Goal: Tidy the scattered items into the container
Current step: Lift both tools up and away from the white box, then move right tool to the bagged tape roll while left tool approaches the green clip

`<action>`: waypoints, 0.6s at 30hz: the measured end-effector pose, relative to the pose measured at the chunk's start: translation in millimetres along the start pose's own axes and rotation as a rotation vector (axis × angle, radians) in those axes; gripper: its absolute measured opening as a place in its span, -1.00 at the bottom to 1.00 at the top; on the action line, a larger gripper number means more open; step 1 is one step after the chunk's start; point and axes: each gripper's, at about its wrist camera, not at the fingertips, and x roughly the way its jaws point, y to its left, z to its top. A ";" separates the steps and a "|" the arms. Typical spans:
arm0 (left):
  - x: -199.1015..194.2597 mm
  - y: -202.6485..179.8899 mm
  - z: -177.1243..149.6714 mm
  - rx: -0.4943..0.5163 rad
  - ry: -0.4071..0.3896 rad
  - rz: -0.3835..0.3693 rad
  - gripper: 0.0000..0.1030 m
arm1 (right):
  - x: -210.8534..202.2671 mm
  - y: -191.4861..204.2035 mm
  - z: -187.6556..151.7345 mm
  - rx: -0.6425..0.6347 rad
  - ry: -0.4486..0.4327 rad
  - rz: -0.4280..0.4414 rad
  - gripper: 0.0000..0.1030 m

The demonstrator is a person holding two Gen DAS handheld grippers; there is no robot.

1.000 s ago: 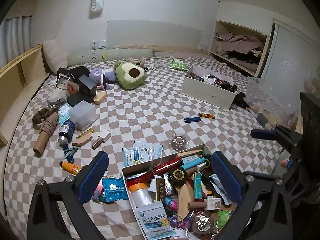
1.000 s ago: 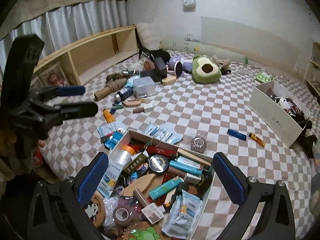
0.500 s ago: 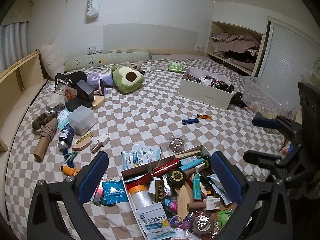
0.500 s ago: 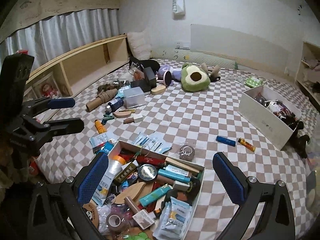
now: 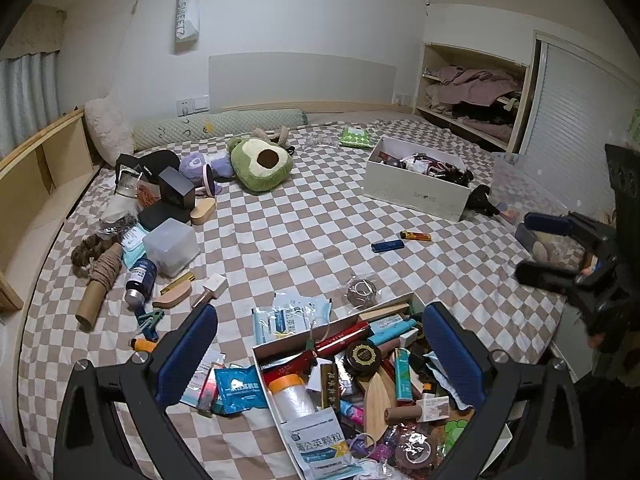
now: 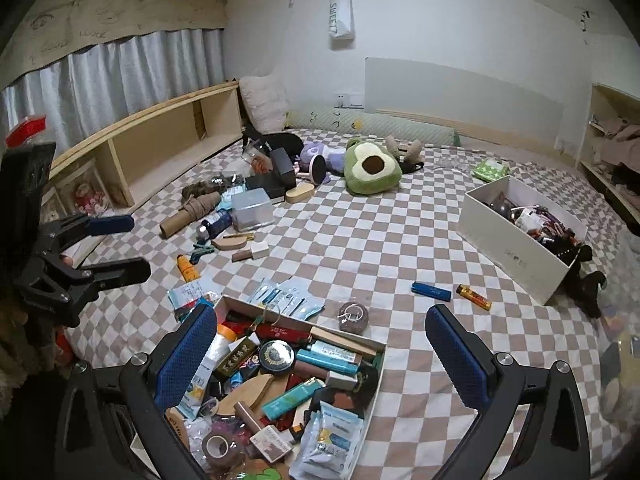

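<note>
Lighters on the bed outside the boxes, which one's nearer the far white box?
The yellow-orange lighter, lying just beyond the blue lighter toward the white box.

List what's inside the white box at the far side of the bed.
The white box holds a dark tangle of small items, some red and white, too small to name. Its near wall hides anything lower down.

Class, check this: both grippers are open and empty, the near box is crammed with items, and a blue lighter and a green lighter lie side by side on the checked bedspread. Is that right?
One error: the lighter beside the blue lighter is yellow-orange, not green; the right wrist view shows it. The rest holds: left gripper and right gripper are open and empty, and the near box is crammed.
</note>
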 end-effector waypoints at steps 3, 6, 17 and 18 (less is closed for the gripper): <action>-0.5 6.4 0.9 -0.011 -0.004 0.010 1.00 | -6.6 -10.0 5.1 0.027 -0.021 -0.006 1.00; -1.1 15.3 1.8 -0.030 -0.009 0.023 1.00 | -11.8 -23.2 9.3 0.058 -0.043 -0.026 1.00; 3.6 46.7 5.1 -0.064 0.002 0.060 1.00 | -3.2 -57.4 11.2 0.132 -0.021 -0.094 1.00; 4.7 50.4 6.0 -0.070 0.005 0.063 0.99 | -0.6 -59.2 10.0 0.133 -0.015 -0.097 1.00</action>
